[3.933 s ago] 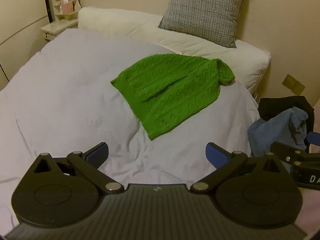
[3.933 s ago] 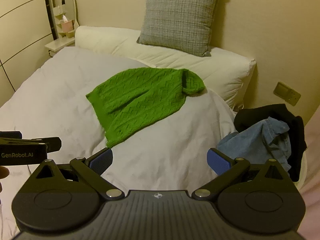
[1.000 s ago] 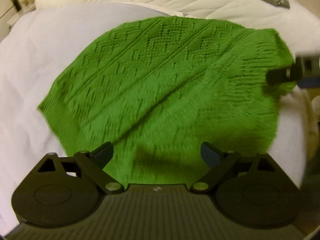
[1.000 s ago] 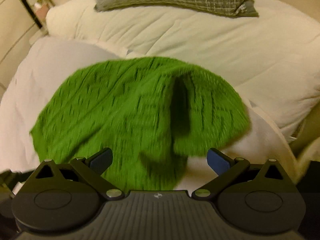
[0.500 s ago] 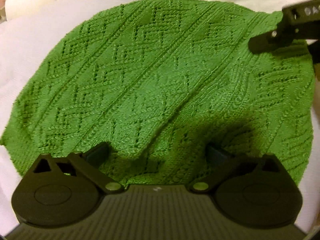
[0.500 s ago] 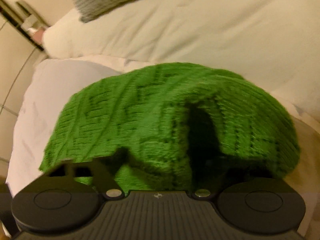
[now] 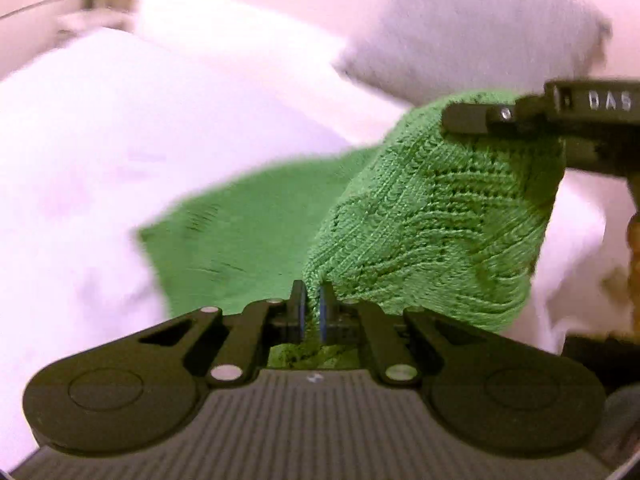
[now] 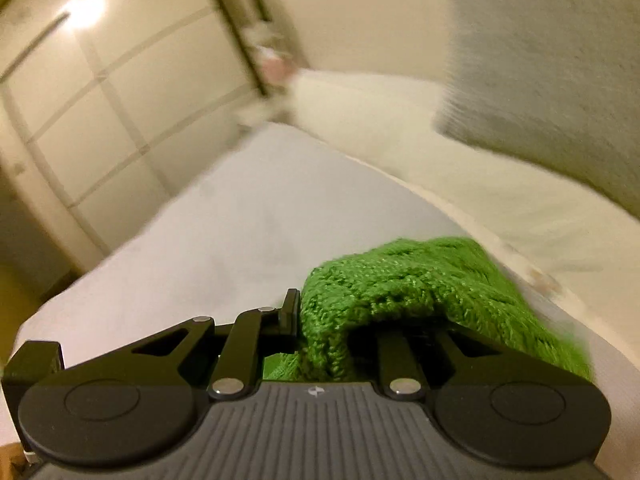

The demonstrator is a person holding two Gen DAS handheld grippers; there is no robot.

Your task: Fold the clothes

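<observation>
Green knit sweater (image 7: 432, 216) is hanging between my two grippers, rest trailing on the white duvet (image 7: 100, 140). Left gripper (image 7: 311, 300) fingers are pinching its edge tight. Right gripper (image 8: 320, 316) is closing w/ a thick fold between fingers. Grey cushion (image 7: 472, 24) behind.

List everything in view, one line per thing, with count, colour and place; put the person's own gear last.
sweater: one, green knit, partly lifted off the bed, the rest lying on the duvet.
duvet: one, white, covering the bed.
pillow: one, cream, along the head of the bed.
cushion: one, grey, propped on the pillow against the wall.
wardrobe: one, beige panelled, beside the bed.
left hand-held gripper: one, black with blue pads, shut on a sweater edge.
right hand-held gripper: one, black, jaws closing on a thick bunch of sweater; also visible at the right of the left wrist view.
</observation>
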